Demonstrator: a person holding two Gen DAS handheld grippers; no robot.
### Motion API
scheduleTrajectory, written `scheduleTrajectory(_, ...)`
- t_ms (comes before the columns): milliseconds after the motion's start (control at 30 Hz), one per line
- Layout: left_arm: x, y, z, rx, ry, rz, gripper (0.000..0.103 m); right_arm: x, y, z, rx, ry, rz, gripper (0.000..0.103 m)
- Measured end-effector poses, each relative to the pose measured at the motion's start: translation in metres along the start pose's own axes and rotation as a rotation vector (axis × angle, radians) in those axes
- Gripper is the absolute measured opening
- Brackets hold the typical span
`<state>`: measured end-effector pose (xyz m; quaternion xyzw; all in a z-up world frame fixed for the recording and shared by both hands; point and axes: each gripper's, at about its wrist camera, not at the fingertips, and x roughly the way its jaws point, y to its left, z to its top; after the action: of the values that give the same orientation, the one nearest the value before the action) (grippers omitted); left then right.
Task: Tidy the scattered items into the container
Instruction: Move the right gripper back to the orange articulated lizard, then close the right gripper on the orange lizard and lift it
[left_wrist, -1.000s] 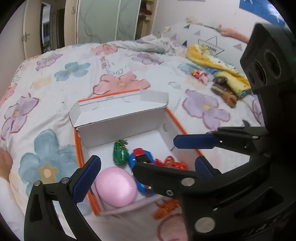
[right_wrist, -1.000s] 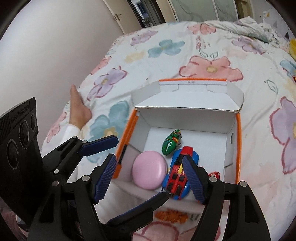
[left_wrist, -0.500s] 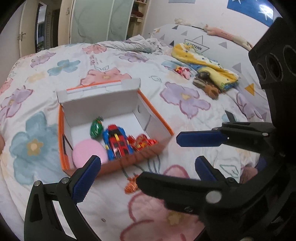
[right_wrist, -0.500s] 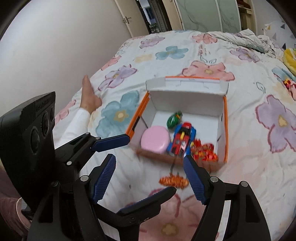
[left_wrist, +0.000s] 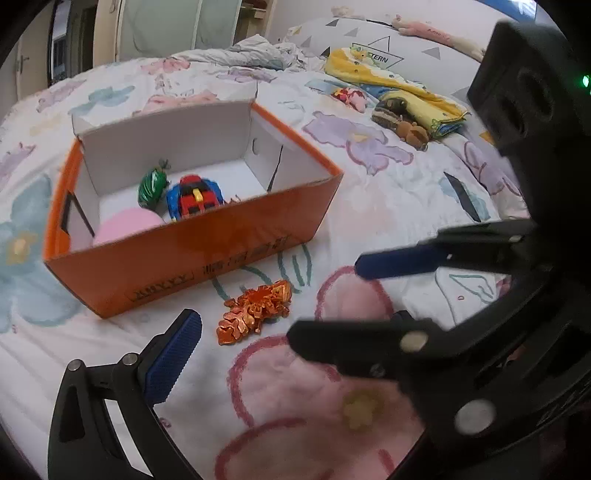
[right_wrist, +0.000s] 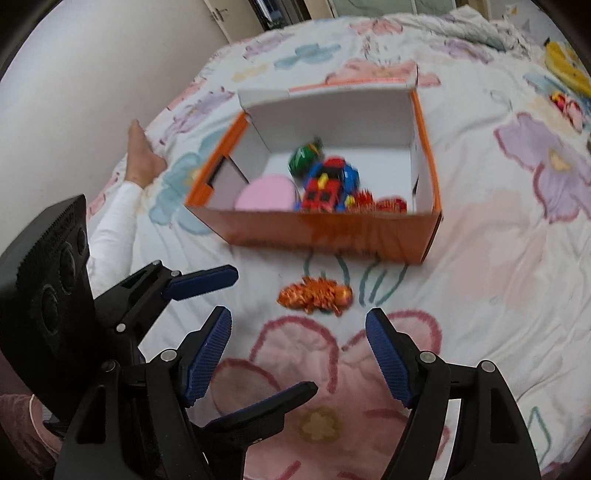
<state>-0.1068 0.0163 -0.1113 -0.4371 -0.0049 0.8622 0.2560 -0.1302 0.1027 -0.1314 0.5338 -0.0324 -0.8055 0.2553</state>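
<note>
An orange cardboard box (left_wrist: 192, 254) (right_wrist: 332, 236) stands on the flowered bedspread. Inside lie a pink round thing (left_wrist: 125, 225) (right_wrist: 264, 194), a green toy (left_wrist: 151, 182) (right_wrist: 304, 157), a red-and-blue toy car (left_wrist: 194, 197) (right_wrist: 327, 186) and small red toys (right_wrist: 380, 205). An orange dragon toy (left_wrist: 255, 312) (right_wrist: 316, 295) lies on the bed just in front of the box. My left gripper (left_wrist: 273, 350) (right_wrist: 236, 302) is open and empty, near the dragon toy. My right gripper (right_wrist: 299, 354) is open and empty, just short of it.
A yellow folded cloth (left_wrist: 402, 88), a brown plush toy (left_wrist: 402, 123) and a small red toy (left_wrist: 345, 94) lie near the pillows at the far right. A person's foot and white-trousered leg (right_wrist: 125, 184) rest left of the box. Wall and doors stand behind.
Both grippers have pulled back from above the box and dropped lower. The box now shows its orange front, and the dragon toy lies in front of the open fingers.
</note>
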Motion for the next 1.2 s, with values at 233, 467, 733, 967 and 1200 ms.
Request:
scheduleTrajectory(233,0.019,0.019,-0.008,-0.053,-0.014,-0.078,0.102,0.036,-0.015,-0.001,0.042,0.042,0.039,0.075)
scheduleTrajectory(467,0.039,0.031,-0.010,-0.069,0.016,-0.133,0.091,0.063,-0.024,0.005,0.063,0.088,0.058,0.068)
scheduleTrajectory(733,0.052,0.043,-0.014,-0.110,0.045,-0.170,0.074,0.085,-0.027,0.009,0.066,0.128,0.067,0.049)
scheduleTrajectory(967,0.050,0.051,-0.017,-0.128,0.043,-0.185,0.064,0.090,-0.032,0.011,0.095,0.126,0.094,0.049)
scheduleTrajectory(1200,0.041,0.045,-0.018,-0.105,0.024,-0.194,0.064,0.083,-0.028,0.007,0.076,0.096,0.089,0.049)
